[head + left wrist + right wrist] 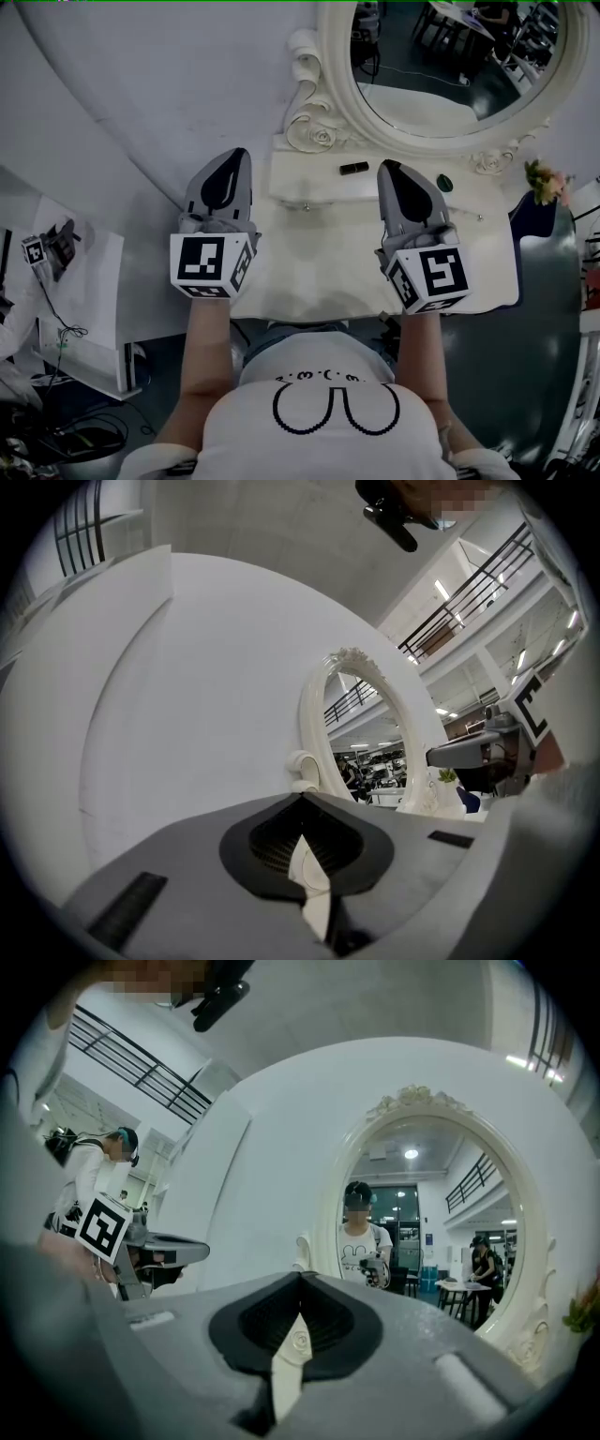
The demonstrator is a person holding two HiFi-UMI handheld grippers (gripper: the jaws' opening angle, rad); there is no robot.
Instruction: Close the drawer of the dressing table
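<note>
A cream dressing table (309, 272) with an oval mirror (450, 66) stands against the white wall. Under the mirror runs a low drawer unit, with a knob on the left drawer front (305, 204) and another on the right (480, 217). Both fronts look flush with each other. My left gripper (236, 153) hovers over the table's left edge, jaws shut and empty. My right gripper (387, 165) hangs over the table's middle right, also shut on nothing. Both point level at the mirror (422, 1222) and the wall. The left gripper view shows shut jaws (302, 797) and the mirror frame (319, 714). The right gripper view shows the same closed tips (300, 1275).
A small black item (353, 168) and a dark round item (444, 184) lie on the drawer unit's top. Flowers (544, 180) and a blue seat (534, 217) are at the right. A white side table (94, 281) with gear and cables stands to the left.
</note>
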